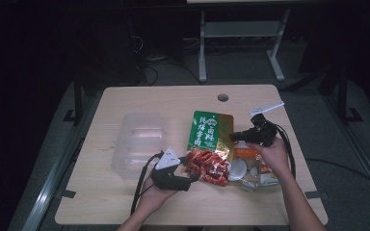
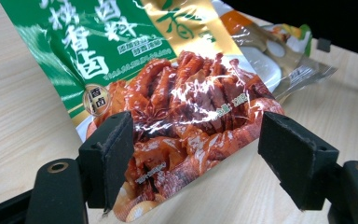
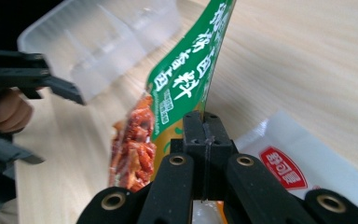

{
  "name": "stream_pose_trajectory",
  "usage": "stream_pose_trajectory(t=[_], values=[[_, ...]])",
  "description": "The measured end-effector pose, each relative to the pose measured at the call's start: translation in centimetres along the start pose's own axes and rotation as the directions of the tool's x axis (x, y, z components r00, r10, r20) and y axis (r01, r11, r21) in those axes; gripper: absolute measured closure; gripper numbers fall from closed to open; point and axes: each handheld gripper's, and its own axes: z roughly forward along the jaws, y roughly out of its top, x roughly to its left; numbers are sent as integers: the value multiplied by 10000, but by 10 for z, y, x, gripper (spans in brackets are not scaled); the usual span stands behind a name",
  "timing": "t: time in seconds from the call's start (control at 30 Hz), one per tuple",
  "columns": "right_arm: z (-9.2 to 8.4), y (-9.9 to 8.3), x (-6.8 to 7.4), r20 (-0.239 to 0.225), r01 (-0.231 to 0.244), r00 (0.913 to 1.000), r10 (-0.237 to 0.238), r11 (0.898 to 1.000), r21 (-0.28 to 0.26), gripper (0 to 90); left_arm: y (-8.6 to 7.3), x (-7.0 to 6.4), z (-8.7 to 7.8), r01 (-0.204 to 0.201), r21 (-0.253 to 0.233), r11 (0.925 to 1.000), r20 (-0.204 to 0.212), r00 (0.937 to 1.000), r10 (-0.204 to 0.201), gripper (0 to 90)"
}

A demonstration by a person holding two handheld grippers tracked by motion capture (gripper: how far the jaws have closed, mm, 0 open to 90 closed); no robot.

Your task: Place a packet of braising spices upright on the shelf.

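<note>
We are pinching the green-and-red glossy foil food pouch (image 1: 211,147) with the closed right gripper (image 1: 234,136), apparently at its right edge, while the wide-open left gripper (image 2: 193,154) is straddling its near end.

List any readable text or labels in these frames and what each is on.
Green sauce packet: large white Chinese characters, partly cut off; I read "香卤" and "卤料", not with certainty.
Same packet: round gold badge and small white lines below the big characters, too small to read.
White packet: red oval logo with white characters, too blurred to read.
Clear plastic box: no text.
</note>
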Motion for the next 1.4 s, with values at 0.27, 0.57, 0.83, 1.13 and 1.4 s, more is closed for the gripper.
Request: stream_pose_trajectory(t=[0.27, 0.57, 0.83, 1.13, 1.4], values=[[-26, 9, 35, -83, 1844, 9827, -1852, 9810, -610, 900, 16, 8, 8, 669, -368, 9971, -319, 9972, -681, 187], [-41, 4, 57, -251, 3207, 9456, -3244, 9423, -961, 900, 14, 18, 24, 1310, -171, 9912, -758, 9884, -1319, 186], [-42, -3, 56, -288, 3184, 9455, -3242, 9397, -1249, 900, 15, 28, 23, 1798, -171, 9836, -259, 9833, -1802, 571], [-43, -13, 47, -274, 2780, 9580, -2853, 9482, -1537, 900, 16, 23, 19, 1501, -134, 9886, -321, 9881, -1505, 817], [-34, -10, 39, -668, 2272, 9691, -2374, 9649, -1319, 876, 14, 17, 15, 1105, -262, 9935, -666, 9915, -1121, 873]])
